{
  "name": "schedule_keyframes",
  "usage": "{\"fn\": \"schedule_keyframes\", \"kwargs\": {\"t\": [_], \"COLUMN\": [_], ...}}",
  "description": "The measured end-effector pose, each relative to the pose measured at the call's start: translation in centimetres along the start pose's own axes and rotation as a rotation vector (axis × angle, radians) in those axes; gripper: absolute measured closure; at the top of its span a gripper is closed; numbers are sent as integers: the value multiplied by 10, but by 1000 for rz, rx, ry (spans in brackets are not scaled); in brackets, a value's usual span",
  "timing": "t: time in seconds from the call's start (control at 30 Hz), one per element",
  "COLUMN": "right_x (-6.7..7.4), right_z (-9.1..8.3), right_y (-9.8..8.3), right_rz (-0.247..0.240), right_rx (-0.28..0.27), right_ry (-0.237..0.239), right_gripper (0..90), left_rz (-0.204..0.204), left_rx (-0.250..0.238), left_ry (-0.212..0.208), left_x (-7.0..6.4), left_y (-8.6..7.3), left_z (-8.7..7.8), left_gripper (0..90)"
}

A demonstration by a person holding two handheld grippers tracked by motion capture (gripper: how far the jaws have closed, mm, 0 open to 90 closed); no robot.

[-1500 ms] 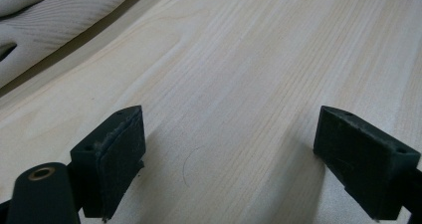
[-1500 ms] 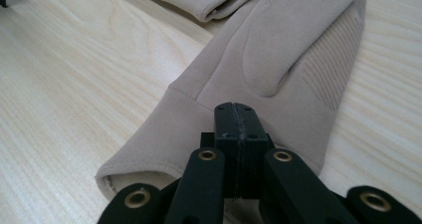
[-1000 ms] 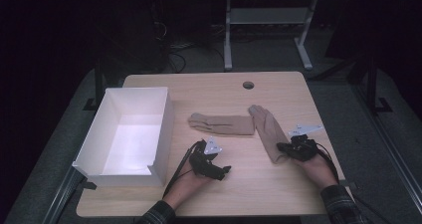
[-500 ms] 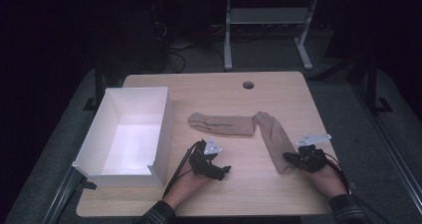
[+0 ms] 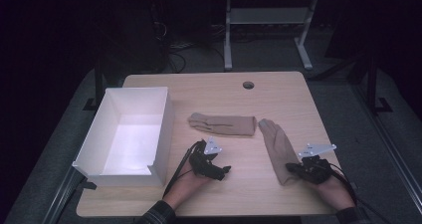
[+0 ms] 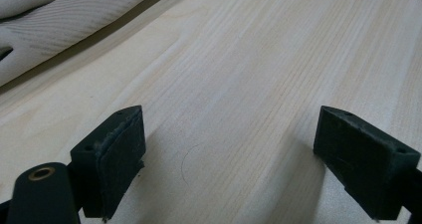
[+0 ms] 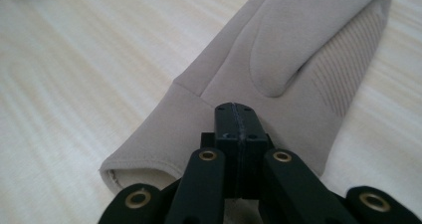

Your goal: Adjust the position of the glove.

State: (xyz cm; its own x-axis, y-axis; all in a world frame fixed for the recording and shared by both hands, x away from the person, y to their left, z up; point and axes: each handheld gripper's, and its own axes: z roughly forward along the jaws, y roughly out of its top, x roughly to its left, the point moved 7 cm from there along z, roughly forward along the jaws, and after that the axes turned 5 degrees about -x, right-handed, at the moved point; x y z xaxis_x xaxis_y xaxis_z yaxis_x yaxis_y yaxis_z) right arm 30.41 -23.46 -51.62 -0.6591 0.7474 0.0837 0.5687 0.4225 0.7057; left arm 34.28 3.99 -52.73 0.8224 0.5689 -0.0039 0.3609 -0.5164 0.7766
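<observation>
The right gripper (image 7: 234, 115), clamped on the cuff of the near-right glove (image 5: 277, 148), should drag low and steadily so the fabric stays flat, while the left gripper (image 6: 226, 154), jaws apart, waits near the far glove (image 5: 223, 124).

high view: above, facing forward-down | gripper views: close, low over table (image 5: 278, 92) | shared: probably glove (image 7: 298, 59)

Dark room, grey floor (image 5: 348, 109), metal table frame (image 5: 228, 35) behind.
</observation>
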Motion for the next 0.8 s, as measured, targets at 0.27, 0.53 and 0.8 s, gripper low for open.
{"fn": "schedule_keyframes", "kwargs": {"t": [0.27,0.53,0.8], "right_x": [16,33,42], "right_z": [-5,-3,-6], "right_y": [-5,-4,-3], "right_rz": [-38,-79,-103], "right_rx": [10,29,16], "right_ry": [41,114,138], "right_gripper": [899,899,899], "left_rz": [0,0,0], "left_rx": [0,0,0], "left_ry": [0,0,-1], "left_x": [0,0,0], "left_y": [0,0,0], "left_z": [0,0,0], "left_gripper": [124,124,124]}}
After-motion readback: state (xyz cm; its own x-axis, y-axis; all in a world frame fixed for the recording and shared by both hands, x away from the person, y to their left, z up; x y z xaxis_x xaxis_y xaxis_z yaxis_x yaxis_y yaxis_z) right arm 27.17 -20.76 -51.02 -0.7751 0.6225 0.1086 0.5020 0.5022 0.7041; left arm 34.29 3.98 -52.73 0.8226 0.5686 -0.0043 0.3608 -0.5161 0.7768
